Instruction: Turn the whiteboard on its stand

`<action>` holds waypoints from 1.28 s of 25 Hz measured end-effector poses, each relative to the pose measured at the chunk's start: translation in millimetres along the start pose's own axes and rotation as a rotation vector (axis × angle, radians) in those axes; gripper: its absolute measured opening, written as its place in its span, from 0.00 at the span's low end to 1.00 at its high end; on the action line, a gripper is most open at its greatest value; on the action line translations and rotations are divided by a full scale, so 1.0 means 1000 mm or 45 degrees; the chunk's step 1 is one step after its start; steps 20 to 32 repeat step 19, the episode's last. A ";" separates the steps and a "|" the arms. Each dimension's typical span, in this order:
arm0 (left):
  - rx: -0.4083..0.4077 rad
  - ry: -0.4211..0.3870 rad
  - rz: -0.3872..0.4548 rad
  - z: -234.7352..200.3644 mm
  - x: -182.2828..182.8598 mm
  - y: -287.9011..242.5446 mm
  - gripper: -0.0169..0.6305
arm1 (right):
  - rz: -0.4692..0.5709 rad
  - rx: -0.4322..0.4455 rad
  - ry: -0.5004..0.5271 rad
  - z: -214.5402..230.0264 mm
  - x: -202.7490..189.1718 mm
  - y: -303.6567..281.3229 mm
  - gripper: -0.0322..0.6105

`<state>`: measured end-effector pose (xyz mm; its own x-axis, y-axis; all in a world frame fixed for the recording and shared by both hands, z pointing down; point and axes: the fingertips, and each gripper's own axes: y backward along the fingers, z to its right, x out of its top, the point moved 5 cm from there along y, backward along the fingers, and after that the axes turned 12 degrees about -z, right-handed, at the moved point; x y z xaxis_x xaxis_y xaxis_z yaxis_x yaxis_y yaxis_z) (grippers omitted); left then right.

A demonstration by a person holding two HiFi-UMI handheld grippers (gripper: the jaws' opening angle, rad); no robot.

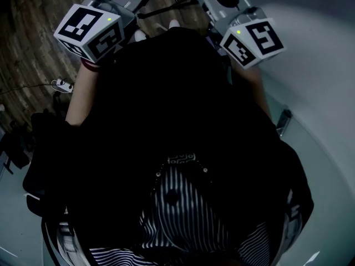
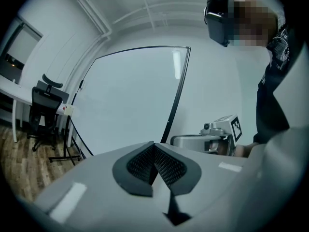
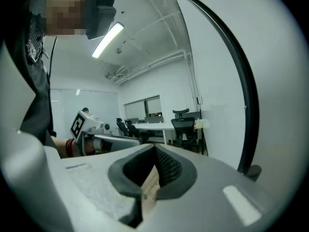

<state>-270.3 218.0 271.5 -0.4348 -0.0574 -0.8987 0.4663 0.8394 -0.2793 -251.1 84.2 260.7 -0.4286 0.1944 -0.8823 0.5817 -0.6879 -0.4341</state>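
1. Facing the whiteboard (image 2: pixel 130 98) now: its white panel in a thin black frame fills the left gripper view, standing on the wooden floor (image 2: pixel 29 170), clear of both tools.
2. Left gripper (image 2: pixel 154 152) has its pads pressed together, nothing between them.
3. Right gripper (image 3: pixel 154 154) is likewise closed on nothing, with the board's black edge curving past just to its right.
4. An office chair (image 2: pixel 46 111) stands left of the board (a desk beside it).
5. The head view looks down on the person's dark top (image 1: pixel 177 110).
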 end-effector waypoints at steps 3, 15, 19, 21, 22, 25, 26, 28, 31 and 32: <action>0.040 0.002 0.008 0.000 -0.015 -0.008 0.01 | 0.092 0.009 -0.111 0.013 -0.007 -0.006 0.05; 0.317 0.092 0.068 -0.009 -0.024 0.015 0.01 | -0.002 0.268 0.040 0.005 0.004 -0.042 0.05; 0.352 0.164 0.062 -0.028 0.004 -0.031 0.01 | -0.050 0.356 0.073 0.049 0.029 -0.058 0.05; 0.352 0.164 0.062 -0.028 0.004 -0.031 0.01 | -0.050 0.356 0.073 0.049 0.029 -0.058 0.05; 0.352 0.164 0.062 -0.028 0.004 -0.031 0.01 | -0.050 0.356 0.073 0.049 0.029 -0.058 0.05; 0.352 0.164 0.062 -0.028 0.004 -0.031 0.01 | -0.050 0.356 0.073 0.049 0.029 -0.058 0.05; 0.352 0.164 0.062 -0.028 0.004 -0.031 0.01 | -0.050 0.356 0.073 0.049 0.029 -0.058 0.05; 0.352 0.164 0.062 -0.028 0.004 -0.031 0.01 | -0.050 0.356 0.073 0.049 0.029 -0.058 0.05; 0.352 0.164 0.062 -0.028 0.004 -0.031 0.01 | -0.050 0.356 0.073 0.049 0.029 -0.058 0.05; 0.352 0.164 0.062 -0.028 0.004 -0.031 0.01 | -0.050 0.356 0.073 0.049 0.029 -0.058 0.05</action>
